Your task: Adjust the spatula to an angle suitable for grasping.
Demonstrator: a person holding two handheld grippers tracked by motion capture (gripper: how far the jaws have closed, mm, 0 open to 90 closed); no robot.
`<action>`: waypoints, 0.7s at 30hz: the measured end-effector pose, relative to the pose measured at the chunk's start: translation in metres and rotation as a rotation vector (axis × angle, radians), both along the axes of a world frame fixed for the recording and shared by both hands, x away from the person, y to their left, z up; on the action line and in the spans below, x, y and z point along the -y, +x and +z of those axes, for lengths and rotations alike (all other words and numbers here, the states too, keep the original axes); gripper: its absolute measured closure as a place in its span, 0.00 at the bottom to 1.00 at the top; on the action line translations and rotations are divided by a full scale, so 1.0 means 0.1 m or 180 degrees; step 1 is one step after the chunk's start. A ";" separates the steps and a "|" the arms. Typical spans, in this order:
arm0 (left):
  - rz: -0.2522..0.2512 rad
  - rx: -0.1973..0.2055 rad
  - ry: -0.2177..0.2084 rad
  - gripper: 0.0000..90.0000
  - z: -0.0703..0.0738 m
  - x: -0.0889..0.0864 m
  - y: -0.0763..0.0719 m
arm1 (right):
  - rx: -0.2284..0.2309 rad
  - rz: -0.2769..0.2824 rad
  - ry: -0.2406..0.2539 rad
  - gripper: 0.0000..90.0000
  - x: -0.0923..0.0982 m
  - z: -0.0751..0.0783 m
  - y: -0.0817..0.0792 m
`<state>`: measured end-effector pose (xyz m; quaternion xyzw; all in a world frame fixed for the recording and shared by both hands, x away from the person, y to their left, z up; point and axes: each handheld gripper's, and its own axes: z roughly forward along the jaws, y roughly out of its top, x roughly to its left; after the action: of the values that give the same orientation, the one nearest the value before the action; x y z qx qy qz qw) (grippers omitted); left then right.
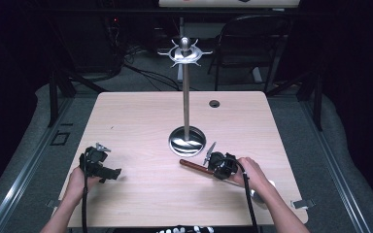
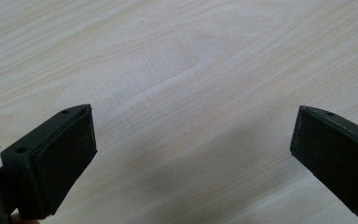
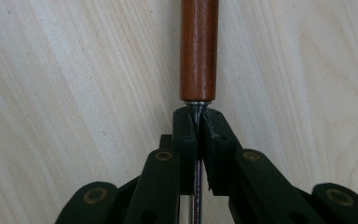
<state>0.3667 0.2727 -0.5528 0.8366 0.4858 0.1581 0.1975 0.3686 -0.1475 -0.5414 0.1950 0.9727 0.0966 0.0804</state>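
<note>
Now the right tongs [image 3: 198, 122] clamp the utensil's [image 3: 199, 49] metal neck; left tongs [image 2: 193, 154] gape idle; next, lift toward the stand [image 1: 186, 97].

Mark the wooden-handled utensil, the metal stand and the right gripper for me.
wooden-handled utensil [image 3: 199, 51], right gripper view, on the middle of its brown handle.
metal stand [image 1: 186, 102], high view, on its upright pole.
right gripper [image 3: 199, 122], right gripper view, between the fingertips, shut on the utensil's metal shank.
</note>
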 end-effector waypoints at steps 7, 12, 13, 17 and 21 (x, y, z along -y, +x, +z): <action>-0.0009 -0.0008 -0.0006 0.00 0.00 0.00 0.00 | 0.0044 -0.0056 0.0078 0.94 0.06 0.05 -0.01; -0.0009 -0.0009 -0.0008 0.00 0.00 0.00 0.00 | 0.0080 -0.0057 0.0101 0.94 0.09 0.08 -0.01; -0.0009 -0.0009 -0.0006 0.00 0.00 0.00 0.00 | 0.0075 -0.0070 0.0151 0.94 0.10 0.08 0.00; -0.0004 -0.0010 -0.0010 0.00 0.00 0.00 0.00 | 0.0086 -0.0122 0.0214 0.94 0.13 0.11 -0.01; -0.0005 -0.0009 -0.0012 0.00 0.00 0.00 0.01 | 0.0108 -0.0146 0.0241 0.94 0.16 0.14 -0.01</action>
<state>0.3673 0.2725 -0.5531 0.8369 0.4857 0.1559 0.1985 0.3676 -0.1633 -0.5279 0.2186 0.9621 0.1347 0.0916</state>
